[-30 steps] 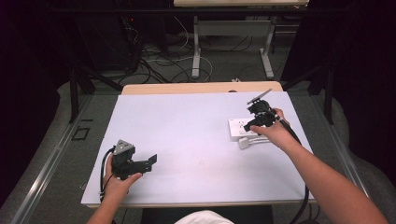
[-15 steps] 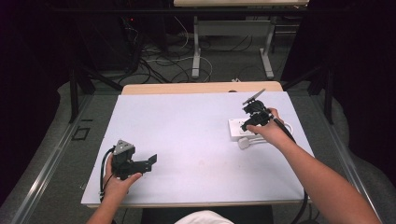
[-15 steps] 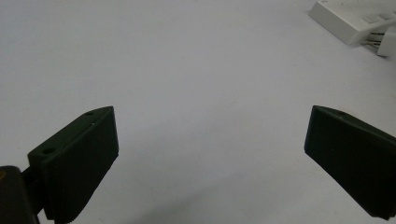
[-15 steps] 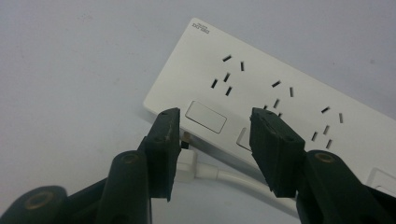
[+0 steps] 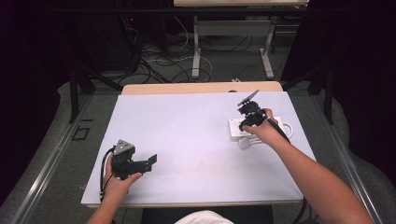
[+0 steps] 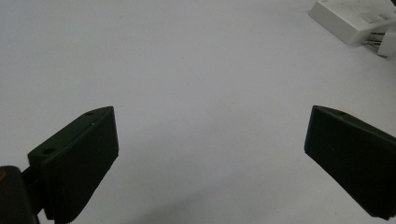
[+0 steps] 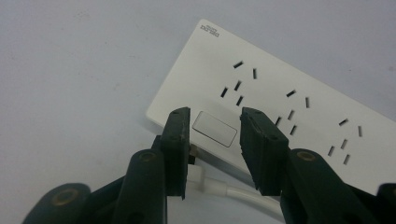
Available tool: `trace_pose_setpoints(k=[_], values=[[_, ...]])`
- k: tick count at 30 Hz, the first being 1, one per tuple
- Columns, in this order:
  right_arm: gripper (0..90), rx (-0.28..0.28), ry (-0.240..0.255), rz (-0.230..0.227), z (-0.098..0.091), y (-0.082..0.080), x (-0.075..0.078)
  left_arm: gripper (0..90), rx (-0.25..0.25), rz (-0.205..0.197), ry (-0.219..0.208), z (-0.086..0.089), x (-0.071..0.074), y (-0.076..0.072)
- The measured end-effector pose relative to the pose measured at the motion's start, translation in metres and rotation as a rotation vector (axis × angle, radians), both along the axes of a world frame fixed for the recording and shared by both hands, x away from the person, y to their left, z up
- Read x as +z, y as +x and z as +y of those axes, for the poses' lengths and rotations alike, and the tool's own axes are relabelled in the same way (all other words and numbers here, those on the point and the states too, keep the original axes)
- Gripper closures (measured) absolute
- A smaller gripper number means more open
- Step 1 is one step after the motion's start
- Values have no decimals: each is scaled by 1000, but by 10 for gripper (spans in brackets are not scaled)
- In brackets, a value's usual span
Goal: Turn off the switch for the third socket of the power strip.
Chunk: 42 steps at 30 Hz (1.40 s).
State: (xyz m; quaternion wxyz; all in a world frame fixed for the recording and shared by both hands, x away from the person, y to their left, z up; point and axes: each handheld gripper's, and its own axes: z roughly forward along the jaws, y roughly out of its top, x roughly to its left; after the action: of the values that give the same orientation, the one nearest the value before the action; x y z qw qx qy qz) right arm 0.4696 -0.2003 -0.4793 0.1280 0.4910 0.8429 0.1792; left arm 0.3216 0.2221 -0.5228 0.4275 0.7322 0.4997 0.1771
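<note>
A white power strip [image 5: 235,129] [image 7: 280,84] lies flat at the table's right, with a white plug [image 5: 245,143] [image 6: 385,44] beside its near edge. My right gripper [image 5: 246,122] [image 7: 214,112] hangs just over the strip's end. Its jaws have just been closing and stand a narrow gap apart, either side of the strip's rectangular switch [image 7: 215,128], with nothing gripped between them. The left gripper [image 5: 148,163] [image 6: 210,112] rests at the front left, wide open over bare tabletop, pointing towards the power strip [image 6: 345,18].
The strip's white cable [image 5: 286,129] [image 7: 233,191] loops by the right hand. The white table top [image 5: 196,140] ends in a wooden strip [image 5: 201,87] at the back. Beyond it the floor holds loose cables [image 5: 159,60] and another table's legs [image 5: 196,51].
The right gripper has sunk a little and shifted left over the power strip's end. The left gripper has stayed where it was.
</note>
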Motion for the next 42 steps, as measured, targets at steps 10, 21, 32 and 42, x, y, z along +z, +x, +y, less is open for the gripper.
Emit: trace_pose_setpoints(k=[10, 21, 32, 42], values=[[731, -8, -2, 13, 6, 5, -7, 27, -5, 10, 6, 1, 1, 0], [793, -11, -12, 29, 12, 10, -15, 27, -4, 7, 4, 0, 0, 0], [855, 3, -22, 47, 17, 14, -21, 33, -4, 8, 8, 1, 1, 0], [887, -10, -44, 60, 18, 16, -23, 36, -2, 4, 7, 1, 1, 0]])
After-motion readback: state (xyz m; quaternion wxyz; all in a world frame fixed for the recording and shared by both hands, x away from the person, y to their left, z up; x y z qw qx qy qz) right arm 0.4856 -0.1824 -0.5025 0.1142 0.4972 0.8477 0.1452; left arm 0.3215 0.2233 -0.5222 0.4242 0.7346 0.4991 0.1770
